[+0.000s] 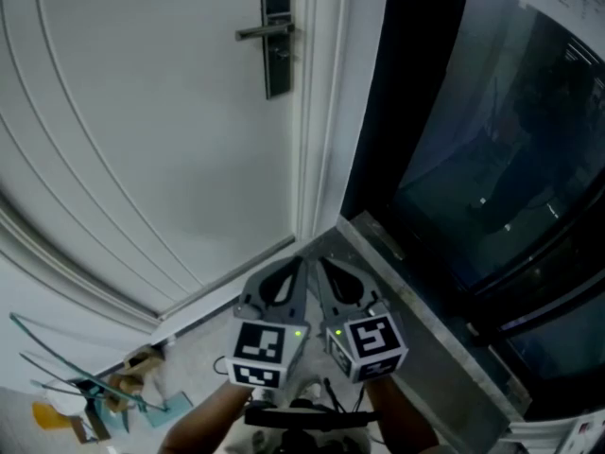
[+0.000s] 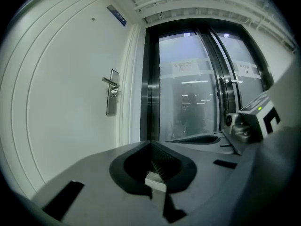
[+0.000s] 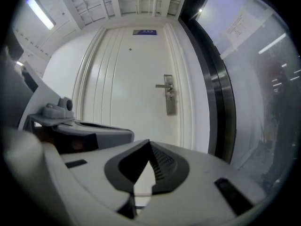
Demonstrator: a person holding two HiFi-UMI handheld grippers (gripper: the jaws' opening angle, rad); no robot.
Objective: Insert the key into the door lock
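No key shows in any view, so the likely failure is reaching the lock with nothing to insert. The left gripper (image 2: 151, 144) has its fingers closed tip to tip with nothing visible between them, and the right gripper (image 3: 149, 141) is the same. The lock plate (image 1: 277, 36), a dark metal strip with a lever handle (image 1: 260, 32), sits at the white door's (image 1: 142, 140) right edge, well apart from both. Its keyhole is too small to make out.
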